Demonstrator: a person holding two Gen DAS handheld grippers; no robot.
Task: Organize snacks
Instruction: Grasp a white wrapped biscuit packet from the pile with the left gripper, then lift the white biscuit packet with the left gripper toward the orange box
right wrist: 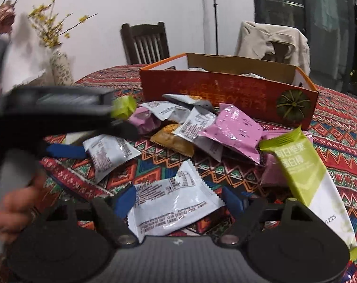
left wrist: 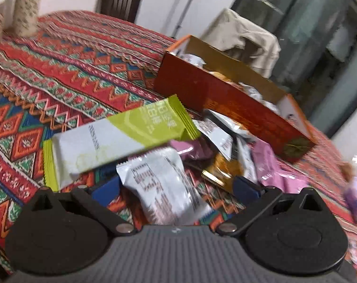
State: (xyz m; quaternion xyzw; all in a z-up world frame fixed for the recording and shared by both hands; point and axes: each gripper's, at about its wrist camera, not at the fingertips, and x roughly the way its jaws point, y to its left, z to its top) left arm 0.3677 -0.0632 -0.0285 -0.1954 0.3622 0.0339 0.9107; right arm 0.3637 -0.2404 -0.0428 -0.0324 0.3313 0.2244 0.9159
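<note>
Mixed snack packets are heaped on the patterned tablecloth in front of an open orange box (left wrist: 225,108) (right wrist: 213,92) that holds more packets. My left gripper (left wrist: 176,187) is open, and a silver packet (left wrist: 162,188) lies between its blue fingers. A green-and-white bar (left wrist: 117,139) stretches across just beyond them; I cannot tell whether it rests on anything. My right gripper (right wrist: 179,201) is open around another flat silver packet (right wrist: 176,202). A second green bar (right wrist: 308,176) leans over its right side. Pink packets (right wrist: 235,129) and a brown one (right wrist: 173,141) lie mid-pile.
In the right wrist view the left tool's grey housing (right wrist: 60,99) and a person's hand (right wrist: 15,210) fill the left side. A speckled vase (right wrist: 60,68) (left wrist: 27,7) stands at the table's far left. Chairs (right wrist: 145,42), one draped with a beige jacket (right wrist: 272,40), stand behind the table.
</note>
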